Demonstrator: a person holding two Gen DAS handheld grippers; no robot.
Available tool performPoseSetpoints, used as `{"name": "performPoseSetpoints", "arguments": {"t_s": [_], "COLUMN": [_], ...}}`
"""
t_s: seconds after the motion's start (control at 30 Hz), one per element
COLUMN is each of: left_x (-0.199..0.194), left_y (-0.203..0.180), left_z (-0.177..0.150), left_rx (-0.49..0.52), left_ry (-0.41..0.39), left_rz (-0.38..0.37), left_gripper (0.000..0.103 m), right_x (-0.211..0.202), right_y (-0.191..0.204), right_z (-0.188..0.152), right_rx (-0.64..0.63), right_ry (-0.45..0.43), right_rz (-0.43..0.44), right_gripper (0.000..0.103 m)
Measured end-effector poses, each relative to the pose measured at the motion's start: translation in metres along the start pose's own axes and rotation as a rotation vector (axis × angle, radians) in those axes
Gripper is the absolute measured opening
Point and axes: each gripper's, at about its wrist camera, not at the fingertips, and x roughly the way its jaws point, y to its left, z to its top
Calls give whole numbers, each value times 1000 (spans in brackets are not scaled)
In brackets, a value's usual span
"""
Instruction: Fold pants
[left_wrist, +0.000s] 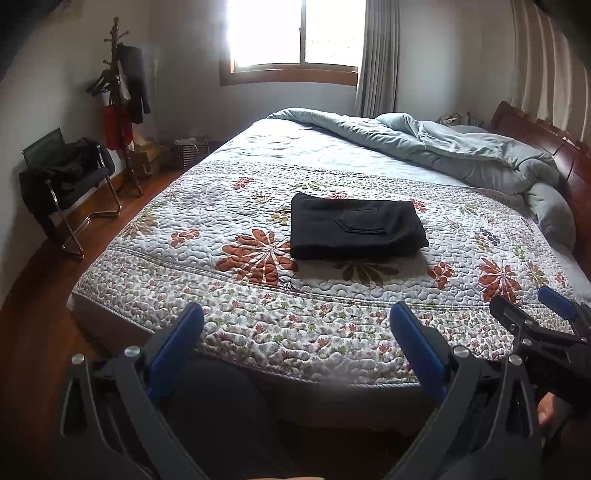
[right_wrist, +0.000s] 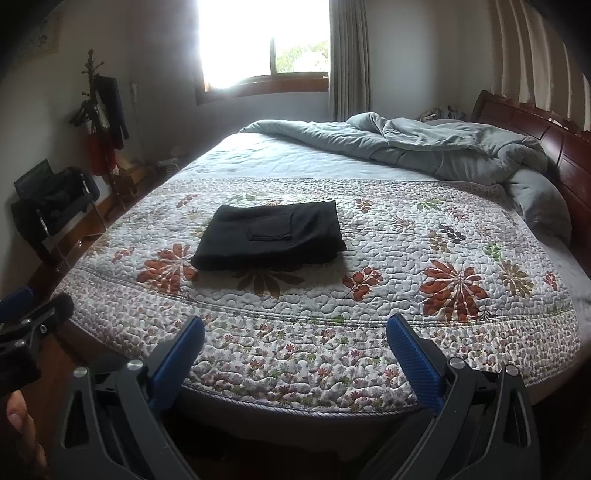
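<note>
Black pants (left_wrist: 356, 230) lie folded into a flat rectangle, back pocket up, in the middle of the floral quilt (left_wrist: 332, 317) on the bed; they also show in the right wrist view (right_wrist: 271, 234). My left gripper (left_wrist: 297, 319) is open and empty, held back over the bed's near edge, well short of the pants. My right gripper (right_wrist: 295, 332) is open and empty too, beside the left one at the near edge; it shows at the right of the left wrist view (left_wrist: 532, 310). The left gripper shows at the left edge of the right wrist view (right_wrist: 33, 302).
A rumpled grey duvet (left_wrist: 461, 151) lies against the wooden headboard (left_wrist: 554, 147) at the right. A black chair with dark clothes (left_wrist: 70, 173) and a coat stand (left_wrist: 118, 92) are on the wood floor at the left. A window (left_wrist: 295, 33) is behind the bed.
</note>
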Motion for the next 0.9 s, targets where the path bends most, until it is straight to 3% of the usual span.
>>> {"name": "performPoseSetpoints", "arguments": {"t_s": [0.9], "left_x": [-13], "left_y": [-1], "left_z": [2], "left_rx": [3], "left_ry": [-11], "left_rz": [0], "left_gripper": [100], "right_x": [-8], "right_y": [-2], "right_z": [1], "right_rx": [-6], "right_ry": [-18], "right_rz": [-1], "right_gripper": [99]}}
